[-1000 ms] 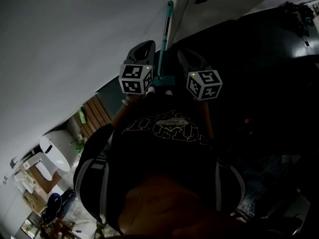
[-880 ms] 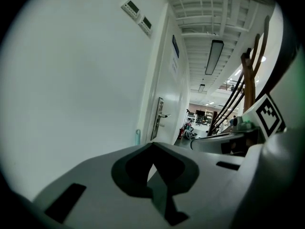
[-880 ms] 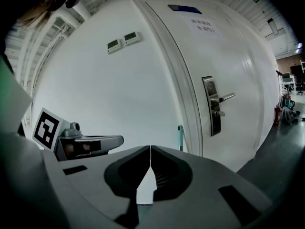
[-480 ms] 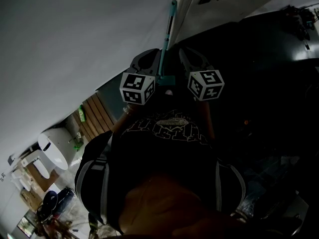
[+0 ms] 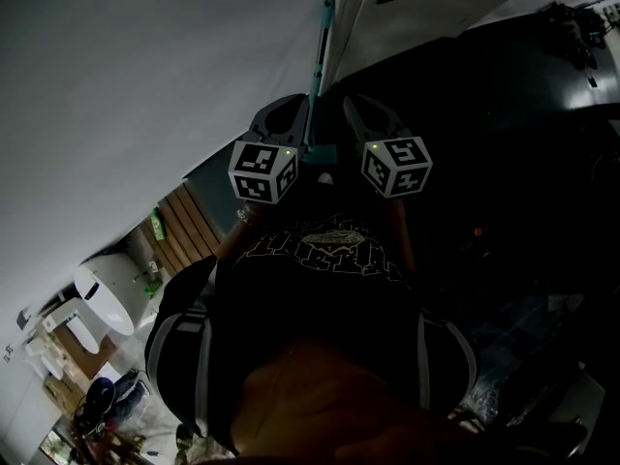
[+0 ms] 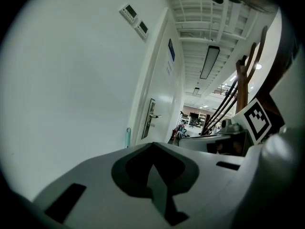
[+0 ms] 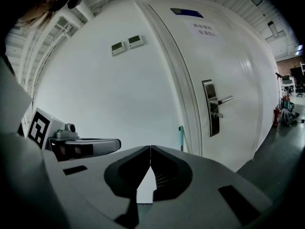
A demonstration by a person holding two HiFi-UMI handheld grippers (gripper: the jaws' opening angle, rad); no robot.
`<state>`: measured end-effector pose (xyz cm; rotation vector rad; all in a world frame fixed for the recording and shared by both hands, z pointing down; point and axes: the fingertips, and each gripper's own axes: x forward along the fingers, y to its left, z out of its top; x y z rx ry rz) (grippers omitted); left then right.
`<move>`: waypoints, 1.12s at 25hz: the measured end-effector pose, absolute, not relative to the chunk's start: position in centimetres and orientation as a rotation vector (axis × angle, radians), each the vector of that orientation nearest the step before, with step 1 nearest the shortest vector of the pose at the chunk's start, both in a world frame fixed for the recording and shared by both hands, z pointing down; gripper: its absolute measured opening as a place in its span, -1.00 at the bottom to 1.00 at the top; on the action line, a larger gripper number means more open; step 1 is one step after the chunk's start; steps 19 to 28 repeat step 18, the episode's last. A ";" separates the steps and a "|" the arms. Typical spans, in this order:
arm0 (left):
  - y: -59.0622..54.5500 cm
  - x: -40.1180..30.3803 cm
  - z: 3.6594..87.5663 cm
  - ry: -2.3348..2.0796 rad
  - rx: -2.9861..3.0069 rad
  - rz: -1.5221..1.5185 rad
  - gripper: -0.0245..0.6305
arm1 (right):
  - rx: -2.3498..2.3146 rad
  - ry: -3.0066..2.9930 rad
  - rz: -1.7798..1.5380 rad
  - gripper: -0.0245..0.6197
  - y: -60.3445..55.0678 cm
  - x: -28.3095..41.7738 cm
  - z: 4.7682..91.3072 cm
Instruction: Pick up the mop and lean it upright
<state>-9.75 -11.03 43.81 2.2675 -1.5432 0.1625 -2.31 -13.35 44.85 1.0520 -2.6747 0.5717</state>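
Observation:
The mop has a teal handle (image 5: pixel 321 46) and stands upright against the white wall (image 5: pixel 145 76), beside the door frame. Its teal head (image 5: pixel 318 153) lies on the floor between my two grippers. The handle's top shows in the left gripper view as a teal tip (image 6: pixel 127 134), and in the right gripper view as a handle top (image 7: pixel 181 135). My left gripper (image 5: pixel 287 108) is just left of the handle, shut and empty. My right gripper (image 5: pixel 361 108) is just right of it, also shut and empty. Neither touches the mop. Both left gripper (image 6: pixel 152 145) and right gripper (image 7: pixel 150 148) have their jaws together.
A white door with a lever handle (image 7: pixel 217 102) stands right of the mop. Two wall control panels (image 7: pixel 126 45) hang above. The floor (image 5: pixel 504 134) is dark. A white appliance (image 5: pixel 105 294) and wooden slats (image 5: pixel 184 223) lie behind the person, at the lower left.
The left gripper has shifted slightly down and nearer the mop handle. The right gripper and the mop have hardly moved.

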 end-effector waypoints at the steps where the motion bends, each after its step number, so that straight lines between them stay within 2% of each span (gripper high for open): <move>1: -11.0 -9.7 43.8 -1.544 2.268 0.165 -0.78 | 1.052 -2.674 0.573 -0.86 -13.2 -2.3 44.9; 28: -11.0 -9.8 44.1 -1.521 2.274 0.169 -0.78 | 1.052 -2.667 0.577 -0.87 -13.0 -2.3 45.1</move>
